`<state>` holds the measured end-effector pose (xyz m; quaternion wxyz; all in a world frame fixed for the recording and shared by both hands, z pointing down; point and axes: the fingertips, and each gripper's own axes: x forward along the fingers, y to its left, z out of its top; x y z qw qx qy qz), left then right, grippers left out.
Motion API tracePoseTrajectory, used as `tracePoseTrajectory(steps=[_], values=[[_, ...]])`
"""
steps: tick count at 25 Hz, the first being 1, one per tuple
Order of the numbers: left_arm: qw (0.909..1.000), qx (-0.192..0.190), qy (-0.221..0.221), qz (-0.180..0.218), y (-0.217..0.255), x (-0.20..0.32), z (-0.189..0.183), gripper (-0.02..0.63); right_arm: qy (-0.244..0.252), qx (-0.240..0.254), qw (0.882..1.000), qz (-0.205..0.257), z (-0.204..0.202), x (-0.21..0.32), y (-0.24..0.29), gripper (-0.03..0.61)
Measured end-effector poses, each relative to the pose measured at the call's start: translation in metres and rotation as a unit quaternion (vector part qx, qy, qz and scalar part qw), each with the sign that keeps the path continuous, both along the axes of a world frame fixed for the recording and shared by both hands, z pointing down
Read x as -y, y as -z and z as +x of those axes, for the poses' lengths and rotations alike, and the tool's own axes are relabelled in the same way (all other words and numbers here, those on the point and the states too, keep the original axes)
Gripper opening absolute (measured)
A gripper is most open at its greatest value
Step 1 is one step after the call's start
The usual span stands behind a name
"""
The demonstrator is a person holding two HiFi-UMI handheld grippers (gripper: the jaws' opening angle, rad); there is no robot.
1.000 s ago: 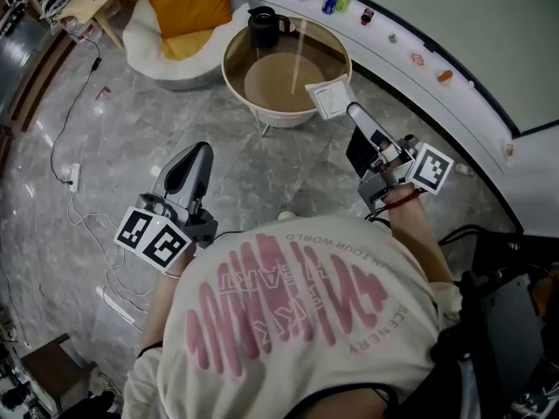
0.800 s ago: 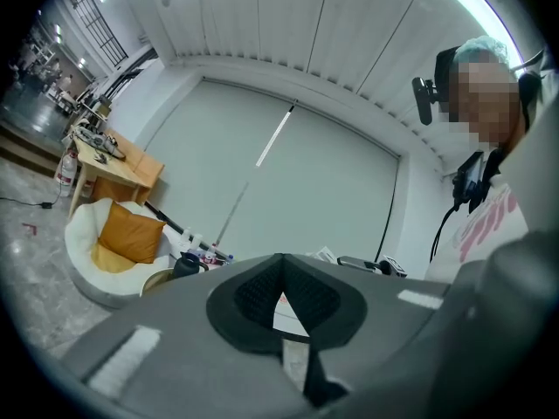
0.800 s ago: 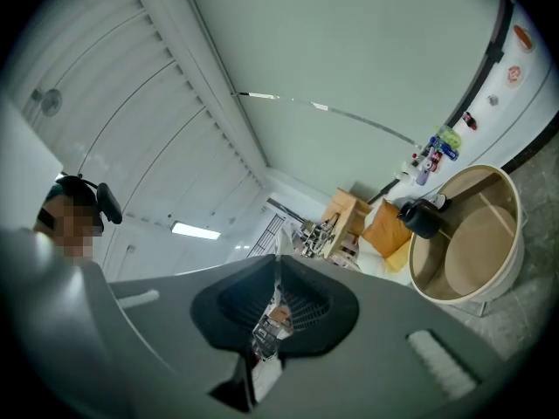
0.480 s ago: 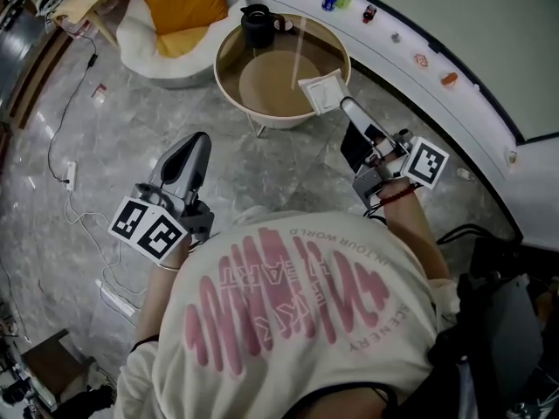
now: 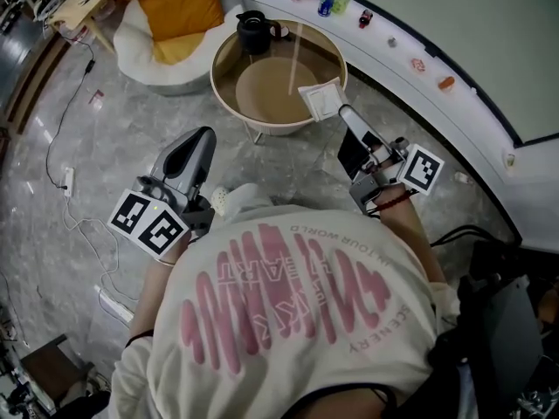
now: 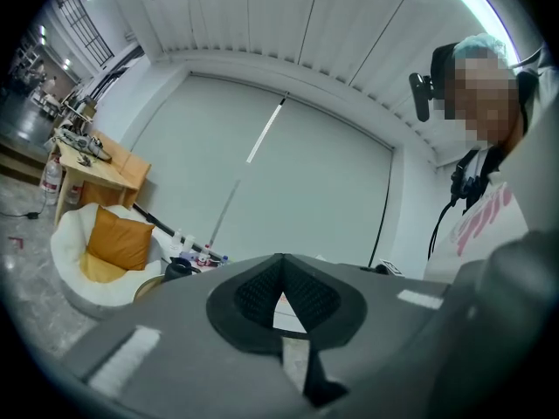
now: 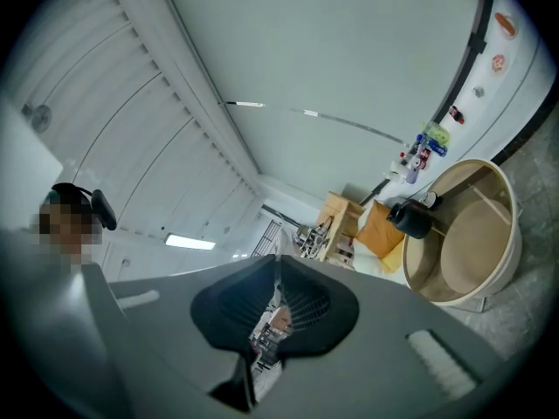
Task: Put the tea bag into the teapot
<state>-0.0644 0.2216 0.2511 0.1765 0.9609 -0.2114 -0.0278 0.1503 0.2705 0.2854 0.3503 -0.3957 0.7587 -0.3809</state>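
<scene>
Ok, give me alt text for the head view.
From above: a person in a cream T-shirt holds a white square tea bag in the right gripper, toward a black teapot on a round glass-topped table. The left gripper is shut and empty over grey marble floor.

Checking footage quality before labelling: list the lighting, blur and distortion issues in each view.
Head view: even light, fisheye bends the wall ledge, a pale streak of glare crosses the round table. Left gripper view: black corners, near jaws soft. Right gripper view: same corners, tilted scene, ceiling lamp blown out.
</scene>
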Motion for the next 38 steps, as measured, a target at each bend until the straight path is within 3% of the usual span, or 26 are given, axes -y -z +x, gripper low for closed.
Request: tracePoseTrajectory(steps=[12,26,38], values=[[0.9998,-0.002,-0.013,-0.016,-0.016,0.067,-0.01,0.017,-0.02,-0.01,1.0,-0.016,-0.006,0.054,-0.011,0.028],[0.9982,-0.001,-0.055,-0.026,0.001,0.237,-0.021,0.017,-0.073,0.001,0.997,-0.019,-0.017,0.205,0.004,0.028],[0.9955,-0.003,-0.089,-0.03,-0.002,0.346,-0.036,0.017,-0.116,-0.001,0.993,-0.014,-0.035,0.296,0.007,0.028]])
